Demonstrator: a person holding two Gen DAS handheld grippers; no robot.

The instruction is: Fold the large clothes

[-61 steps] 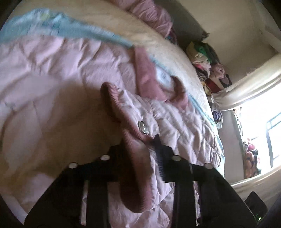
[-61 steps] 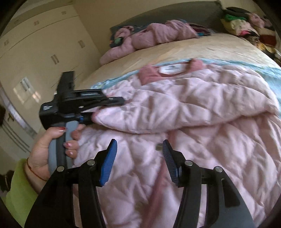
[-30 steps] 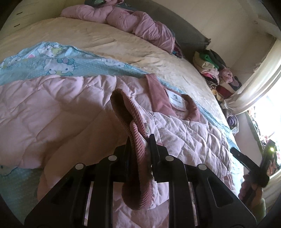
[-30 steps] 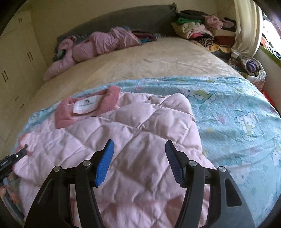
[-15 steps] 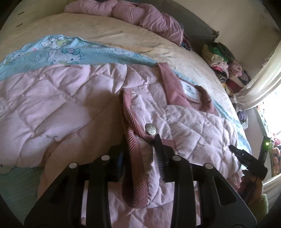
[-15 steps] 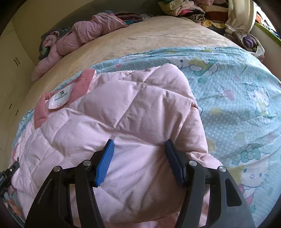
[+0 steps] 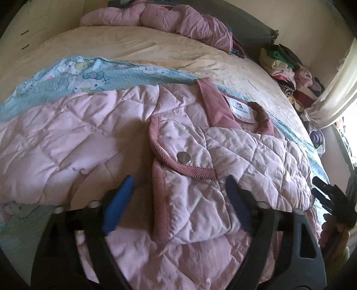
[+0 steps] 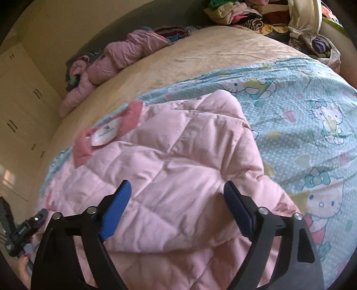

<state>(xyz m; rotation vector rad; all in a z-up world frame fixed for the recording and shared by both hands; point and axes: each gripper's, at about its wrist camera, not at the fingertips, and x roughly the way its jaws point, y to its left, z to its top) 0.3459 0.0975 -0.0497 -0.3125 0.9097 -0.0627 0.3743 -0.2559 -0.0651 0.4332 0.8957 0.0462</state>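
Observation:
A pale pink quilted jacket (image 7: 78,142) lies spread on the bed, collar and white label (image 7: 242,110) at the far side. One sleeve is folded across its front, and the corduroy-trimmed cuff (image 7: 185,176) with a metal snap lies flat. My left gripper (image 7: 178,200) is open and empty, its jaws on either side of the cuff. My right gripper (image 8: 176,207) is open and empty just above the jacket (image 8: 169,169) near its right edge. It also shows at the right edge of the left wrist view (image 7: 330,198).
A light blue cartoon-print sheet (image 8: 312,116) lies under the jacket on a cream bedspread (image 7: 133,46). Another pink padded garment (image 7: 174,17) lies by the headboard. A pile of clothes (image 7: 287,69) sits at the far right. Cream wardrobes (image 8: 17,100) stand beside the bed.
My left gripper has opened and let go of the sleeve cuff, which now lies flat on the jacket front. My right gripper has moved closer over the jacket's right side.

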